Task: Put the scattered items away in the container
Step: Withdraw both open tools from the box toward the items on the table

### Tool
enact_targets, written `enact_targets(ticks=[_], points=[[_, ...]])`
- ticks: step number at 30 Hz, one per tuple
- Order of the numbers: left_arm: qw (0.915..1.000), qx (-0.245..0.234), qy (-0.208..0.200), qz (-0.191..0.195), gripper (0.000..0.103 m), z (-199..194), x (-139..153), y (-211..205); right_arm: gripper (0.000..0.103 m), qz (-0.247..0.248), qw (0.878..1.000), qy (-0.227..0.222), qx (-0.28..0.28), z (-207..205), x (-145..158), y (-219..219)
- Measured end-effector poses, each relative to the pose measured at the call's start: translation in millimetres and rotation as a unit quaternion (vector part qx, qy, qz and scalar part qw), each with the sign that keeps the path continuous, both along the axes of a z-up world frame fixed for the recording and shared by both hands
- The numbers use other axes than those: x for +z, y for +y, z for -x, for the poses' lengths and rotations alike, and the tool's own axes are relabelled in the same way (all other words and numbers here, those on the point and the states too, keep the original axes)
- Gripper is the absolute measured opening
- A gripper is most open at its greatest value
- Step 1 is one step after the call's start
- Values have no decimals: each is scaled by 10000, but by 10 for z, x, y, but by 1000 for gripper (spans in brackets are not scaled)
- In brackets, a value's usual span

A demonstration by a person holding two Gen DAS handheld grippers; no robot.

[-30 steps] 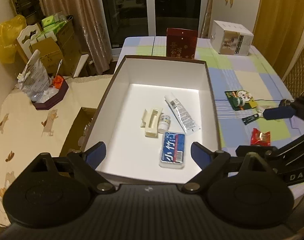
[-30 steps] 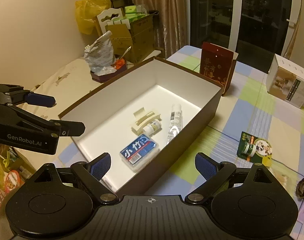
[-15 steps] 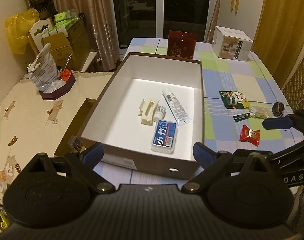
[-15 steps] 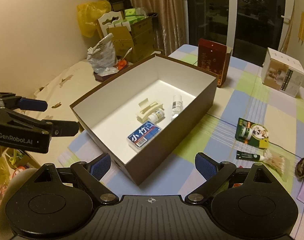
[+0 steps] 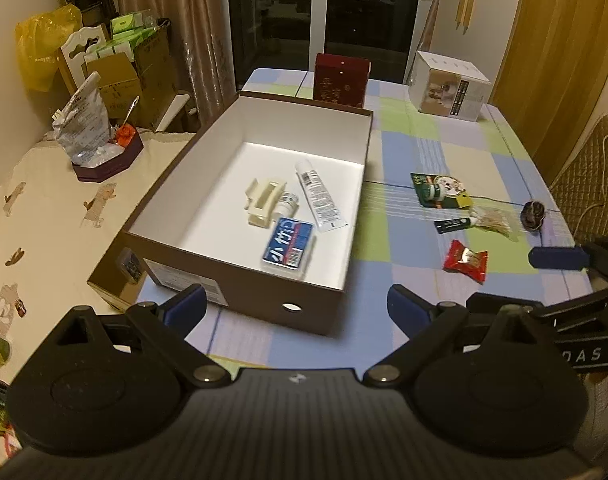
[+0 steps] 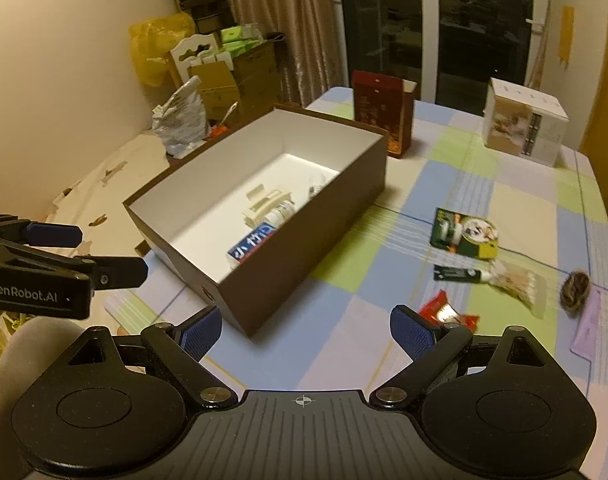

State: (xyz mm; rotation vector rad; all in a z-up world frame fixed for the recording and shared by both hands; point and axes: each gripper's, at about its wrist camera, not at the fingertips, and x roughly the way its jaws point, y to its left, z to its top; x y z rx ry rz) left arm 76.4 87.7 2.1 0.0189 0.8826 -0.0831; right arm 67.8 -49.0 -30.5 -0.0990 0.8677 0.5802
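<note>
A brown box (image 5: 239,280) (image 6: 304,240) with a white inside holds a blue tissue pack (image 5: 289,243), a white tube (image 5: 319,197), a cream clip (image 5: 262,202) and a small bottle (image 5: 287,203). On the checked cloth to its right lie a red snack packet (image 5: 465,261) (image 6: 444,310), a green card pack (image 5: 440,190) (image 6: 464,234), a small black tube (image 5: 454,224) (image 6: 458,274), a clear bag of swabs (image 6: 518,280) and a dark hair tie (image 5: 534,213) (image 6: 575,290). My left gripper (image 5: 295,310) is open before the box's near wall. My right gripper (image 6: 306,330) is open, just short of the red packet.
A dark red carton (image 5: 341,80) and a white cube box (image 5: 448,86) stand at the table's far end. A lilac card (image 6: 588,324) lies at the right edge. A low side surface with a foil bag (image 5: 81,128) lies to the left.
Both grippers have drawn back and up from the box, and the right one has swung right toward the loose items. Both stay open and empty.
</note>
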Motion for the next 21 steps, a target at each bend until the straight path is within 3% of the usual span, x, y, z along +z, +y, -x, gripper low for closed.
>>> enact_targets(ticks=[7,21], points=[[9998,-45,-42,165,95,77,-13,-196,96,115,9996,3,-275,87,-50,-306],[9976,-684,79,124,95,21,-160,-839,96,280,9946,114,-993,140,-171,-943]])
